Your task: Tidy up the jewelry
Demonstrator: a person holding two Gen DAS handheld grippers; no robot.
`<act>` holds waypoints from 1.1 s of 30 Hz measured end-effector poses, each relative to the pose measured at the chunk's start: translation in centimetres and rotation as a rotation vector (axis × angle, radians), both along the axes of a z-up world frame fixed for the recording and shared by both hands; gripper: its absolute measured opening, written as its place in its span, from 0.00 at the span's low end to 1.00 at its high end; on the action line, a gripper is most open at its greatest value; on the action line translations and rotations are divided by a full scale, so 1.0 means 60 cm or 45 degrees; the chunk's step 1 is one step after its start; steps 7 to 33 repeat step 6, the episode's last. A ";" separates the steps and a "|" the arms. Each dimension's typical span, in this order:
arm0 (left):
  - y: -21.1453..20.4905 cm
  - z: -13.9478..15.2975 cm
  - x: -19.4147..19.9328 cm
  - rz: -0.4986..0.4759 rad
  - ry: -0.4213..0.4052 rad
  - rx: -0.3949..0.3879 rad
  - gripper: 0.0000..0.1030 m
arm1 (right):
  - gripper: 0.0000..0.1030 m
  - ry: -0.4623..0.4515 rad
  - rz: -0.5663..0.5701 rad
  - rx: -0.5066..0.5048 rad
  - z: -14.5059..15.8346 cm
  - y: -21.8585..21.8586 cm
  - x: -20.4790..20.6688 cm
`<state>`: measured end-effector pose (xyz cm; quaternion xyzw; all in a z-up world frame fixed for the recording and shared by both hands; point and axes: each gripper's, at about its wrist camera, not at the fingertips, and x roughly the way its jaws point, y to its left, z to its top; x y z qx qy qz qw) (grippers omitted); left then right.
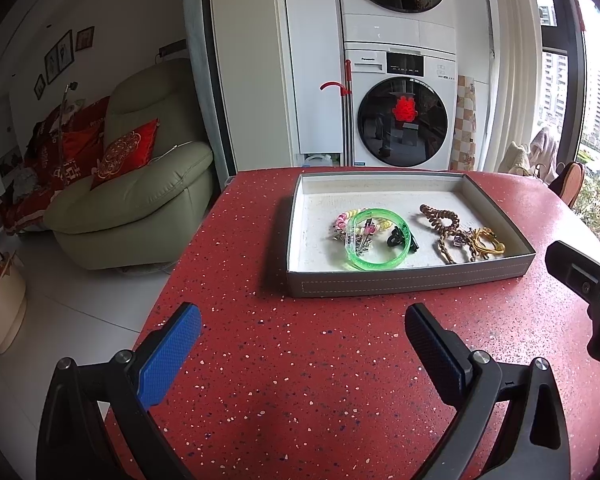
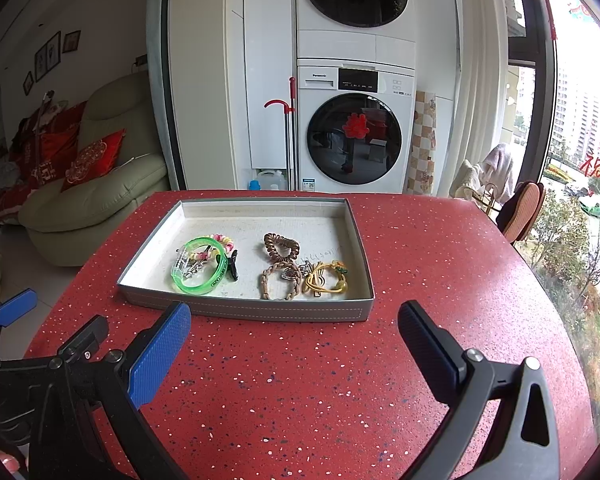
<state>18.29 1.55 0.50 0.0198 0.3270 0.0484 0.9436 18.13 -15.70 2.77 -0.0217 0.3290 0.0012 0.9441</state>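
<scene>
A grey tray (image 1: 404,282) (image 2: 260,314) with a white floor sits on the red speckled table (image 1: 300,380) (image 2: 320,380). Inside lie a green bangle (image 1: 380,262) (image 2: 220,278), a pastel coil tie (image 1: 342,220) (image 2: 222,238), small metal clips (image 1: 362,242) (image 2: 188,266), a black claw clip (image 1: 396,237) (image 2: 233,268), a brown coil tie (image 1: 440,216) (image 2: 282,246), a brown chain bracelet (image 1: 446,250) (image 2: 278,284) and a yellow cord bracelet (image 1: 488,242) (image 2: 328,280). My left gripper (image 1: 304,328) and right gripper (image 2: 294,326) hover open before the tray, holding nothing.
Behind the table stand stacked washing machines (image 1: 404,120) (image 2: 354,136) and a red-handled mop (image 1: 346,92) (image 2: 290,112). A green armchair (image 1: 140,184) (image 2: 92,200) with red cushions is at the left. Windows and a chair (image 2: 520,212) are at the right. The table's left edge drops to white floor (image 1: 60,320).
</scene>
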 end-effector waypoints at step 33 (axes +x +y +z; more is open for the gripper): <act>0.002 0.000 0.002 0.001 0.003 -0.006 1.00 | 1.00 -0.001 -0.001 0.000 0.000 0.000 0.000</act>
